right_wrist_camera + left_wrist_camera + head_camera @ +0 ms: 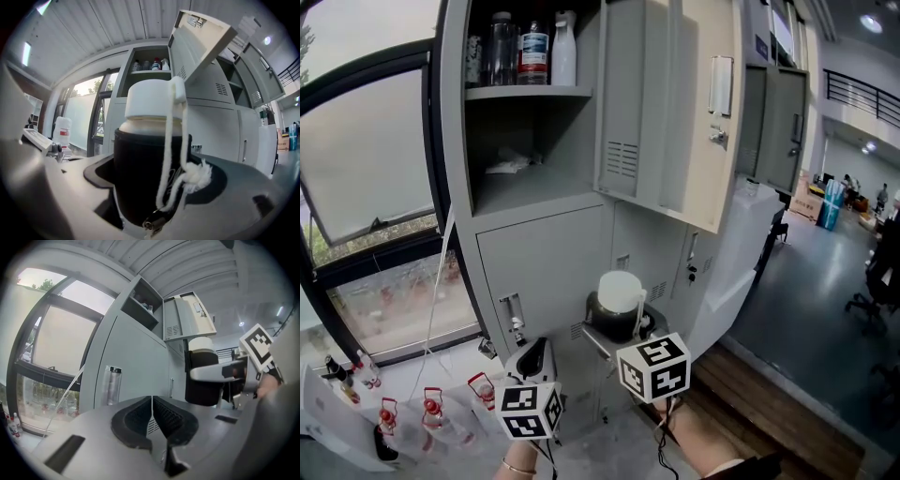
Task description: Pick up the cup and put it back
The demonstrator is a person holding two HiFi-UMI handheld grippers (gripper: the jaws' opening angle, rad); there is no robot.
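Note:
The cup (617, 302) is a black-sleeved bottle with a white lid and a white cord. My right gripper (616, 323) is shut on the cup (150, 173), holding it upright below the open locker compartment (534, 178). In the left gripper view the cup (203, 378) shows to the right, clamped between the right gripper's pale jaws. My left gripper (534, 359) sits lower left of the cup, its black pads (136, 420) pressed together with nothing between them. The knotted cord (194, 174) hangs down the cup's front.
The grey locker's door (675, 103) stands swung open to the right. Several bottles (520, 52) stand on its top shelf, and a crumpled white item (508, 164) lies on the shelf below. Small bottles (431, 408) sit on the floor at the left by the window (366, 169).

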